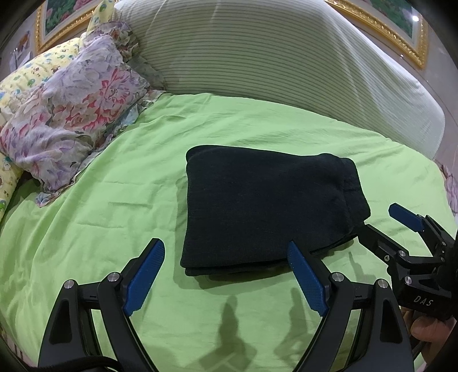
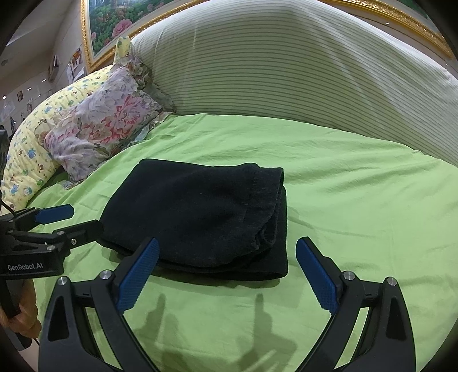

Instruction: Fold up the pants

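The black pants lie folded into a compact rectangle on the green bed sheet; they also show in the right wrist view. My left gripper is open and empty, just in front of the pants' near edge. My right gripper is open and empty, in front of the pants' near right corner. The right gripper also shows in the left wrist view beside the pants' right edge. The left gripper shows in the right wrist view by the pants' left edge.
A floral pillow and a yellow printed quilt lie at the back left. A large striped bolster runs along the back of the bed. Gold-framed pictures hang on the wall behind.
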`<action>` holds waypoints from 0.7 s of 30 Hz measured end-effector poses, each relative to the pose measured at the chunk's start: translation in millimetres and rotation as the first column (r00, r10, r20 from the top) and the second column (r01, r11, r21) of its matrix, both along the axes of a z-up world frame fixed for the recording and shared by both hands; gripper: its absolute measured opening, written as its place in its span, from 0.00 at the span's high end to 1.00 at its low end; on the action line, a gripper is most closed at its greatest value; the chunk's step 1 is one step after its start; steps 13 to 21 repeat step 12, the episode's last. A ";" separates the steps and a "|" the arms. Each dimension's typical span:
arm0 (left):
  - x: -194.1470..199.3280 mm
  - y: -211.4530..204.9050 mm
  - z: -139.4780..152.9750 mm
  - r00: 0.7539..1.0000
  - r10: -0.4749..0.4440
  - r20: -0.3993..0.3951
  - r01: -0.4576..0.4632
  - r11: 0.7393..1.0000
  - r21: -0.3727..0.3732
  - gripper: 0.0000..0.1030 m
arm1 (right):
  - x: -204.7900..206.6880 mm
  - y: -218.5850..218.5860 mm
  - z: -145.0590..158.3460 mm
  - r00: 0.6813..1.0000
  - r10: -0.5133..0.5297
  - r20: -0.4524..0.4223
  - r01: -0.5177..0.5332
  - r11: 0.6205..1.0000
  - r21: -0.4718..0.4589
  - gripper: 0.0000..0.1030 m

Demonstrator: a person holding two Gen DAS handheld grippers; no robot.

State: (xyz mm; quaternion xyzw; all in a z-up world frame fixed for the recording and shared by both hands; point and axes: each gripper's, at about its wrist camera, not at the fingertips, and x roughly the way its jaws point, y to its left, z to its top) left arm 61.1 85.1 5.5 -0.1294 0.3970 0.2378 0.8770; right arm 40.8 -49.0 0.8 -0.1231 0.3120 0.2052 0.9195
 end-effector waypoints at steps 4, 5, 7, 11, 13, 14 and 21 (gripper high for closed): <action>2.3 -0.7 1.3 1.000 -0.003 -0.002 0.003 1.000 0.001 0.14 | -0.3 -2.7 1.3 1.000 -0.007 0.000 0.007 1.000 0.006 0.07; 3.2 -0.4 1.9 1.000 -0.001 -0.001 0.001 1.000 0.000 0.14 | 0.0 -3.2 1.6 1.000 -0.009 0.000 0.009 1.000 0.008 0.06; 5.0 0.3 2.9 1.000 0.005 -0.002 -0.005 1.000 -0.003 0.14 | 1.4 -4.7 2.3 1.000 -0.012 -0.001 0.012 1.000 0.012 0.06; 9.6 -0.6 3.2 1.000 0.020 -0.022 -0.020 1.000 -0.015 0.14 | 3.9 -7.7 4.3 1.000 -0.020 -0.005 0.020 0.999 0.030 0.06; 10.6 -1.6 3.6 1.000 0.016 -0.023 -0.017 1.000 -0.017 0.14 | 3.7 -8.7 4.7 1.000 -0.021 -0.006 0.021 0.999 0.037 0.06; 10.6 -1.6 3.6 1.000 0.016 -0.023 -0.017 1.000 -0.017 0.14 | 3.7 -8.7 4.7 1.000 -0.021 -0.006 0.021 0.999 0.037 0.06; 10.6 -1.6 3.6 1.000 0.016 -0.023 -0.017 1.000 -0.017 0.14 | 3.7 -8.7 4.7 1.000 -0.021 -0.006 0.021 0.999 0.037 0.06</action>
